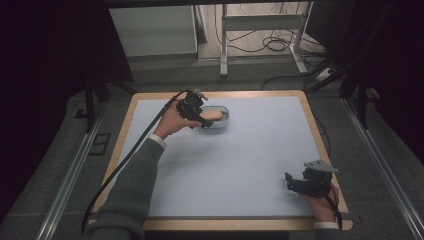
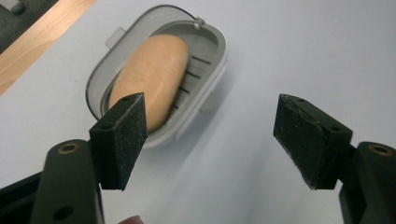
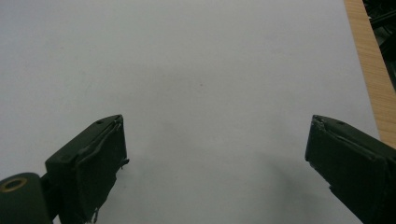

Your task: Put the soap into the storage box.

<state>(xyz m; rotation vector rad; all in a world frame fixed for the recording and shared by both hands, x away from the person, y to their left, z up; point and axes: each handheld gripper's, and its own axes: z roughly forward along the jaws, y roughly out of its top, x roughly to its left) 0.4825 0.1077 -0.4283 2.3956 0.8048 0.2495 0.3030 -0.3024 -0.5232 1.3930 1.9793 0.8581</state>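
A tan oblong bread roll (image 2: 152, 77) lies in a small oval grey-white container (image 2: 205, 70) on the pale blue mat. From above, the container (image 1: 223, 123) with the roll (image 1: 212, 115) sits at the far middle of the mat. My left gripper (image 1: 201, 120) hovers at its near-left side, open, nothing between the jaws; in the left gripper view the left gripper (image 2: 210, 140) has its pads apart, with the container ahead of the left one. My right gripper (image 1: 289, 181) rests near the front right corner, and the right gripper (image 3: 215, 163) stands open over bare mat.
The pale blue mat (image 1: 240, 155) covers a wooden table (image 1: 225, 223) with a light rim. Black cables trail from both grippers. Beyond the far edge stand a white metal frame (image 1: 260, 22) and loose cables on the floor. Dark rails flank the table.
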